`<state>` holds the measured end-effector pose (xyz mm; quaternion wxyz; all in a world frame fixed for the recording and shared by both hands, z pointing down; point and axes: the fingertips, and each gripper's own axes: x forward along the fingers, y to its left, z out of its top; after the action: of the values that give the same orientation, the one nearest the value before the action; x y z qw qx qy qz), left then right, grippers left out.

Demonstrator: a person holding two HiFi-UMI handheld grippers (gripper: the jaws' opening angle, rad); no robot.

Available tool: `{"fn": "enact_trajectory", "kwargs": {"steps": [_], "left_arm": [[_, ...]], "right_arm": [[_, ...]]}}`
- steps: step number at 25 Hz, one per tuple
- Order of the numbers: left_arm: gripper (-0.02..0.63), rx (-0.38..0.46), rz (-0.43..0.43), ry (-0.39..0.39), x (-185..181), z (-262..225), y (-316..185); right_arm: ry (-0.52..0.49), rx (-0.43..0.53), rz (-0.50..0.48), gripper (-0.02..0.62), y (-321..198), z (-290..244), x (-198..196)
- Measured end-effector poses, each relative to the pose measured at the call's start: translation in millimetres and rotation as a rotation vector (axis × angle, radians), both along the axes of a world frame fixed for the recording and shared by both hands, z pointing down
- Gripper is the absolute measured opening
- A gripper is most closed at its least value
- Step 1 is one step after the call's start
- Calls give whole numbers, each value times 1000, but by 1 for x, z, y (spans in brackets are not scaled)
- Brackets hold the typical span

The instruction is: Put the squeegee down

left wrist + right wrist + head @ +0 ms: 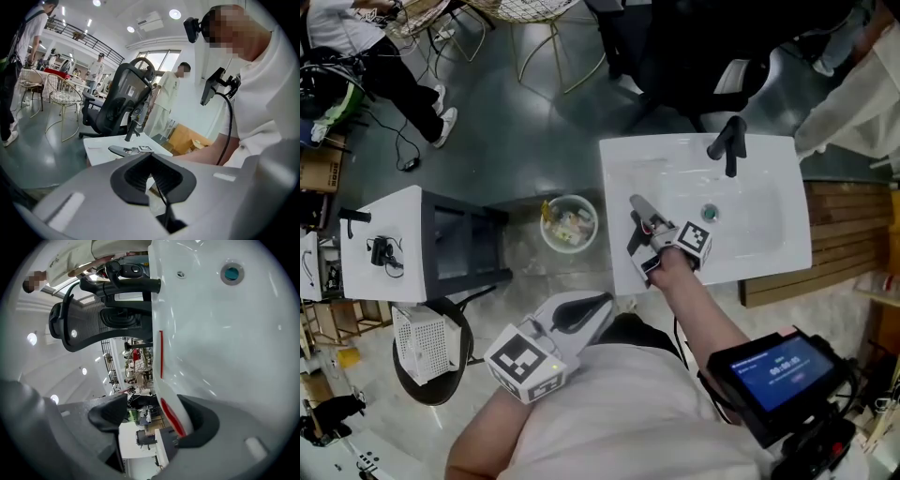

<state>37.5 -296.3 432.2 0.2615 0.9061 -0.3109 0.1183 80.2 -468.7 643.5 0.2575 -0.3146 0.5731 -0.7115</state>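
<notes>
The right gripper [157, 419] has its jaws spread wide at the left rim of the white sink [225, 343]. Between them sits the squeegee [172, 417], seen as a white piece with a red strip. It rests against one dark pad and lies along the sink's rim. The other pad stands clear of it, so nothing is pinched. In the head view the same gripper [645, 234] reaches over that rim with the person's forearm behind it, and the squeegee cannot be made out clearly there.

Further into the basin lies the drain [709, 213], and the black faucet [729, 145] stands on the far edge. A round bin [569, 223] with rubbish sits on the grey floor just left of the sink. A white side table [389, 244] is well apart to the left.

The left gripper [581, 314] hangs close to the person's body. Its jaws [152, 176] are pressed together on nothing.
</notes>
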Motion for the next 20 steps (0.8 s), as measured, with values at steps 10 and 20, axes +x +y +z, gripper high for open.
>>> {"fn": "enact_trajectory", "kwargs": {"steps": [10,20], "left_arm": [[5,-5,5,14,0,3,-2],[5,-11,5,19,-4,5,-9]], "right_arm": [[9,-49,-20,314,19,8,-1],[37,-58,-34,314,28,15,3]]}}
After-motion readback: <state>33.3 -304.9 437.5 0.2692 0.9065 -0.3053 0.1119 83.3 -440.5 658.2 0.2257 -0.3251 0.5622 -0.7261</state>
